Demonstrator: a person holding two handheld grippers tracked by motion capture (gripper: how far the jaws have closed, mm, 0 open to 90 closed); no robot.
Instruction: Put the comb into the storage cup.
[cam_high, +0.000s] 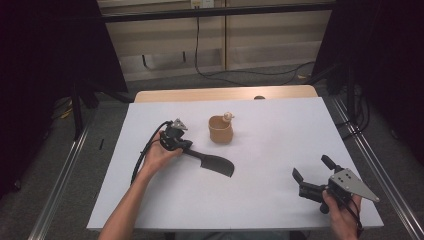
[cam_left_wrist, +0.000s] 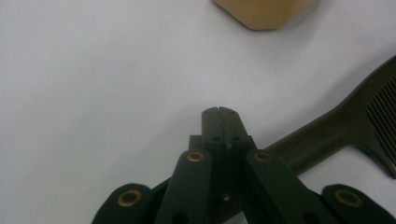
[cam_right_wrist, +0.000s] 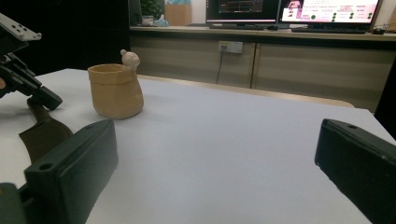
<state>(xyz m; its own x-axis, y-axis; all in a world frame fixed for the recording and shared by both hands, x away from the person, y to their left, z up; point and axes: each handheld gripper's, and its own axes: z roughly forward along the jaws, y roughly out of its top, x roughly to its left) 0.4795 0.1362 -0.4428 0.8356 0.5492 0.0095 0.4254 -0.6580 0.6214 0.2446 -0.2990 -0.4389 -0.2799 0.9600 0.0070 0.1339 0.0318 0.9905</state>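
Note:
My left gripper (cam_high: 181, 142) rests on the white table left of centre, its jaws shut tip to tip (cam_left_wrist: 218, 112). A dark comb (cam_high: 215, 163) lies under it. The comb's handle (cam_left_wrist: 308, 142) runs beneath the shut jaws, and its toothed head points to the right; nothing sits between the jaw tips. A tan cup (cam_high: 220, 130) with a small figure on its rim stands just behind the comb and appears again as the cup (cam_right_wrist: 116, 91). My right gripper (cam_high: 311, 168) sits at the near right, jaws wide open (cam_right_wrist: 217, 140) and empty, aimed toward the cup.
The white sheet (cam_high: 280, 145) covers a wooden table whose far edge (cam_high: 225, 94) shows behind it. Metal rails (cam_high: 370, 160) run along both sides. Cables trail on the floor at the back. Monitors (cam_right_wrist: 289, 9) stand on a far counter.

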